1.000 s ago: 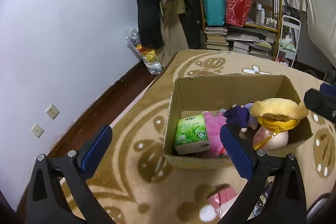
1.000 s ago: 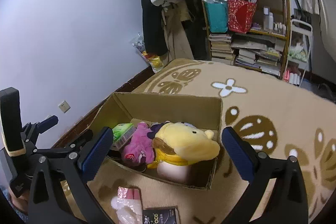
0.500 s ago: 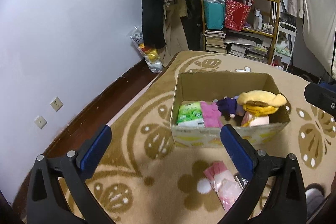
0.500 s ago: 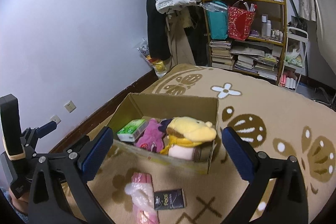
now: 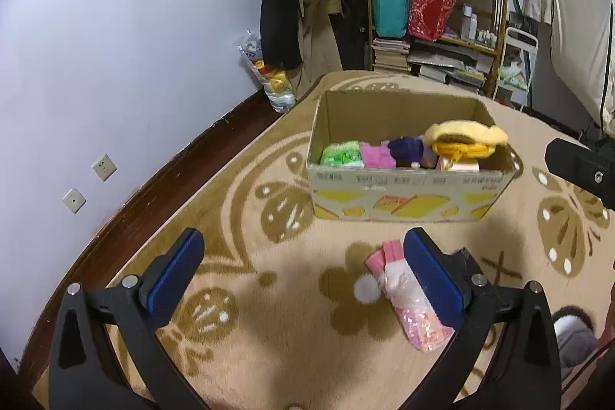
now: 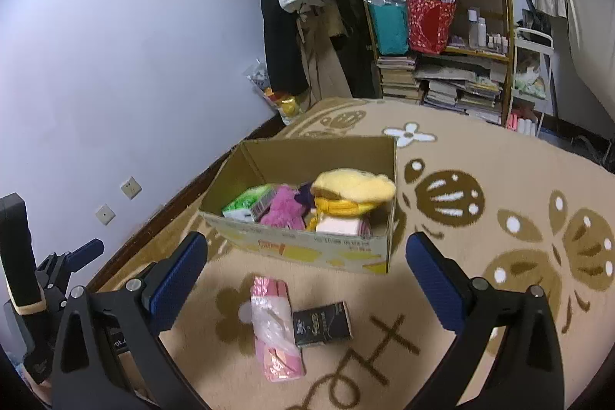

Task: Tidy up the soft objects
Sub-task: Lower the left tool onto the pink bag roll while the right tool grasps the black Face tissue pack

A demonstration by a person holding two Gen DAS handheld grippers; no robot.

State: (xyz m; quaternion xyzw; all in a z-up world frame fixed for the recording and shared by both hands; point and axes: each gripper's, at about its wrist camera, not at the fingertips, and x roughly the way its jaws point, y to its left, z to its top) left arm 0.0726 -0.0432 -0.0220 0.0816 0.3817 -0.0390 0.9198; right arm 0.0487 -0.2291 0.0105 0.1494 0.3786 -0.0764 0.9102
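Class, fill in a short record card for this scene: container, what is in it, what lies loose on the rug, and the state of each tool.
container: cardboard box, open top, on the rug
contents: green tissue pack, pink plush, yellow plush
loose on rug: pink packet, black packet, side by side
left tool: open, empty
right tool: open, empty

The floor is covered by a tan carpet (image 6: 480, 148) with a brown butterfly and flower pattern; dark wooden flooring (image 5: 161, 179) shows along the wall. A cardboard box (image 6: 307, 248) stands directly on the carpet. In front of it, apart from it, lie a pink plastic packet (image 6: 275, 329) and, just beside that, a dark flat pack (image 6: 322, 323), possibly touching.
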